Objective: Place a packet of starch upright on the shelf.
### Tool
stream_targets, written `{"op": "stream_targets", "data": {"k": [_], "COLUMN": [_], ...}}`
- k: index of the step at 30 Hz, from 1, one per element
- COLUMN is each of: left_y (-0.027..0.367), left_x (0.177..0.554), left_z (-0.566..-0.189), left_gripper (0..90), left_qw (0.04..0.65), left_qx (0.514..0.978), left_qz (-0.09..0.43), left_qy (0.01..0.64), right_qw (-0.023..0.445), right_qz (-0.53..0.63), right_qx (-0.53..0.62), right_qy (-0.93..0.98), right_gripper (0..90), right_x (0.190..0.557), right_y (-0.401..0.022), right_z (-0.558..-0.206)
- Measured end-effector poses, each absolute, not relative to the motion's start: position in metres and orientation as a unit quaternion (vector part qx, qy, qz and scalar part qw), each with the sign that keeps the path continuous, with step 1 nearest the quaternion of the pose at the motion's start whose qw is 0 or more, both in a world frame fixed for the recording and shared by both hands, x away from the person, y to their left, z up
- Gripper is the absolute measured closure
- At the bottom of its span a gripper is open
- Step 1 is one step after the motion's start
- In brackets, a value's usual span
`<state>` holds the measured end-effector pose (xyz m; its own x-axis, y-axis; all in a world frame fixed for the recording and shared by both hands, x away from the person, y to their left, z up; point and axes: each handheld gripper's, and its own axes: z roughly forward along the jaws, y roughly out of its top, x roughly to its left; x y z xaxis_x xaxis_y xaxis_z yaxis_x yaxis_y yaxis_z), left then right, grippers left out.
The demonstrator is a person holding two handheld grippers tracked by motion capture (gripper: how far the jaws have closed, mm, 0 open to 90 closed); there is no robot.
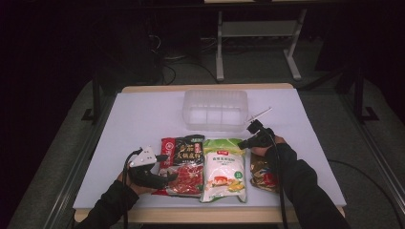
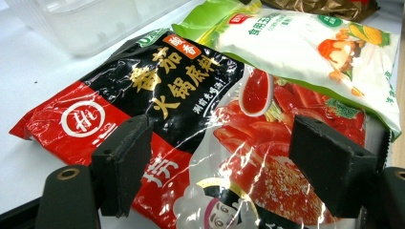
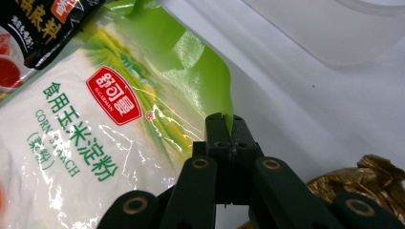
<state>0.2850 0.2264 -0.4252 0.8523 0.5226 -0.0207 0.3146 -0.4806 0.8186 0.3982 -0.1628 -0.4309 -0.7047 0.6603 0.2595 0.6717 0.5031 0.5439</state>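
A green and white corn starch bag (image 1: 223, 169) (image 3: 81, 143) lies flat at the table's front centre. My right gripper (image 1: 241, 144) (image 3: 228, 125) is shut on the green edge at the bag's far right corner. A red and black hot pot packet (image 1: 184, 164) (image 2: 157, 86) lies to its left, its right side tucked under the bag (image 2: 305, 43). My left gripper (image 1: 165, 167) (image 2: 224, 167) hovers open over the packet's near end, one pad on each side and neither pressing on it.
A clear plastic bin (image 1: 215, 109) (image 2: 86, 19) (image 3: 334, 28) stands behind the packets at the back centre. A crinkled gold packet (image 1: 261, 174) (image 3: 367, 176) lies under my right forearm. The white table (image 1: 143, 119) has bare room at left and back right.
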Motion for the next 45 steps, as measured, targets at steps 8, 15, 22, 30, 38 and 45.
{"op": "stream_targets", "data": {"k": [8, 15, 22, 30, 38, 45], "left_y": [0.229, 0.223, 0.203, 0.169, 0.147, 0.113], "left_x": [0.288, 0.295, 0.302, 0.313, 0.313, 0.322], "left_z": [-0.424, -0.422, -0.421, -0.42, -0.415, -0.423], "left_gripper": [21.7, 21.4, 21.1, 17.1, 15.5, 13.3], "left_qw": [0.454, 0.46, 0.467, 0.426, 0.424, 0.384], "left_qx": [0.849, 0.847, 0.846, 0.872, 0.875, 0.887], "left_qz": [0.107, 0.088, 0.061, 0.041, -0.002, -0.044], "left_qy": [0.248, 0.251, 0.249, 0.237, 0.235, 0.252], "right_qw": [-0.009, -0.018, -0.04, -0.05, -0.059, -0.062], "right_qz": [-0.346, -0.377, -0.403, -0.428, -0.449, -0.473], "right_qx": [-0.371, -0.362, -0.343, -0.332, -0.32, -0.304], "right_qy": [-0.862, -0.852, -0.847, -0.839, -0.832, -0.825], "right_gripper": [90.0, 90.0, 90.0, 90.0, 90.0, 90.0], "right_x": [0.387, 0.373, 0.361, 0.352, 0.347, 0.34], "right_y": [-0.166, -0.178, -0.186, -0.19, -0.192, -0.196], "right_z": [-0.425, -0.419, -0.411, -0.405, -0.398, -0.392]}}
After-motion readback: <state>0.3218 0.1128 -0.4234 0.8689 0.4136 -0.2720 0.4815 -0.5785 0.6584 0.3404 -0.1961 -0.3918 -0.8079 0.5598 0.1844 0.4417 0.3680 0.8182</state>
